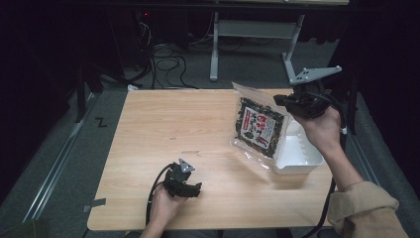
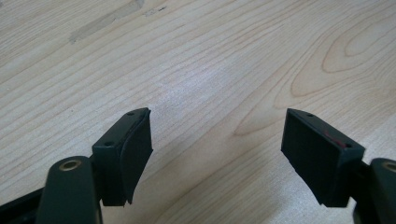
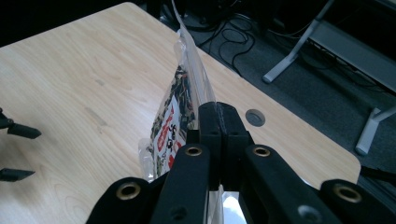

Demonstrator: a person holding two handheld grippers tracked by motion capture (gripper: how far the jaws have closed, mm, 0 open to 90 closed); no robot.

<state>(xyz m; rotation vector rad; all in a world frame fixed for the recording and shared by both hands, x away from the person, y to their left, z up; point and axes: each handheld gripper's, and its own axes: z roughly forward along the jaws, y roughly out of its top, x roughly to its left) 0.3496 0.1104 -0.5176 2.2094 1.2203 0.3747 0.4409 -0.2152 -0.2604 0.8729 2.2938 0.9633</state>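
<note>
Resting at six o'clock in the high view, the left gripper (image 1: 184, 184) is idling; its own view shows jaws apart over the pale wooden table (image 2: 210, 60). At two o'clock, the right gripper (image 1: 297, 103) is pinching the clear, dark-filled snack bag (image 1: 260, 126), jaws clamped along its edge in the right gripper view, above the white plastic tray (image 1: 302, 158). Likely next: lowering it in.

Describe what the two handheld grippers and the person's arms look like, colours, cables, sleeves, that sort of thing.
Both grippers are black. The left gripper has flat rectangular pads, a small grey three-cornered plate on top and a black cable trailing back. The right gripper carries a larger grey plate with holes, brass-coloured rivets at its jaw links, and a black cable. The right arm wears a tan sleeve.
</note>
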